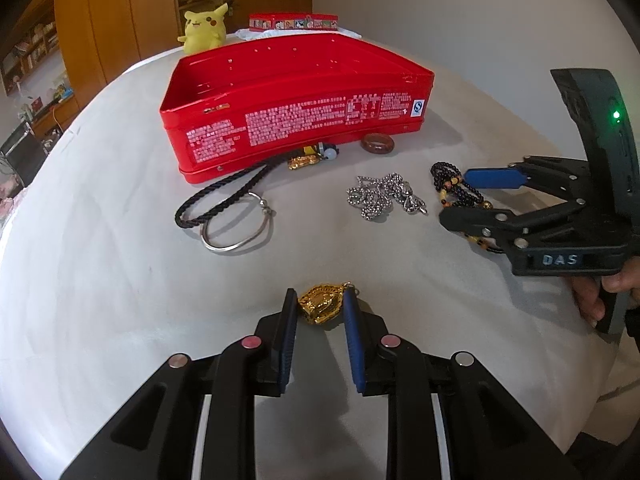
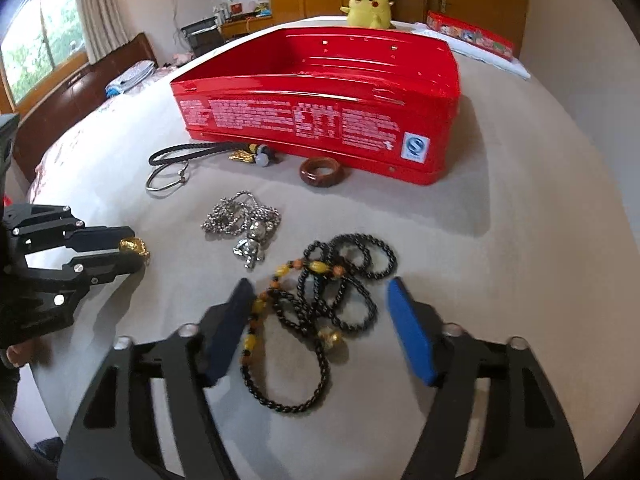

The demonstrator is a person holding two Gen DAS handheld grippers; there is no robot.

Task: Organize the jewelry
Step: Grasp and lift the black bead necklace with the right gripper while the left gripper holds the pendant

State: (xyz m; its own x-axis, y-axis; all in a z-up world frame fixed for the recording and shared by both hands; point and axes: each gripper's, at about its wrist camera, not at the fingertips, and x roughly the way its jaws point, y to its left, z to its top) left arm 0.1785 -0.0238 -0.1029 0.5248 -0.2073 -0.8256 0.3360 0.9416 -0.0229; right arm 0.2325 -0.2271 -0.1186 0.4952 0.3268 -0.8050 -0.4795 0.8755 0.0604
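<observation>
Pinching the gold pendant [image 1: 322, 305] between my left jaws [image 1: 320, 304], I have it pressed from both sides by the blue pads [image 1: 351, 320], low over the pale surface [image 1: 120, 300]; from the right wrist view the same left jaws [image 2: 134, 254] come in from the left edge with the gold piece [image 2: 134, 245] at their tips. Up and to the left of that, a black braided cord [image 1: 224, 192] loops out from under the near wall of the red tin [image 1: 296, 120], and a thin silver bangle [image 1: 238, 226] lies across the cord's loop. Where the cord meets the tin, a small gold charm [image 1: 302, 161] and a pale bead [image 1: 331, 154] lie tucked against the tin's base. The tin itself stands open, and I can see nothing inside it from here. Just right of the bead, a brown ring [image 1: 378, 143] lies flat beside the tin's front wall. Nearer to me, a heap of silver chain [image 1: 380, 197] lies between the bangle and the beads. Farther right, my right jaws [image 2: 320, 300] are spread on either side of the black bead necklace [image 2: 340, 280], which lies tangled on the surface with amber and yellow beads [image 2: 256, 312] strung along one side; the pads stand apart from it and do not press on it. Behind the tin sit a yellow plush toy [image 1: 204, 26] and a flat red box [image 1: 294, 22], and a hand [image 1: 600, 292] grips the right handle at the frame's edge.
</observation>
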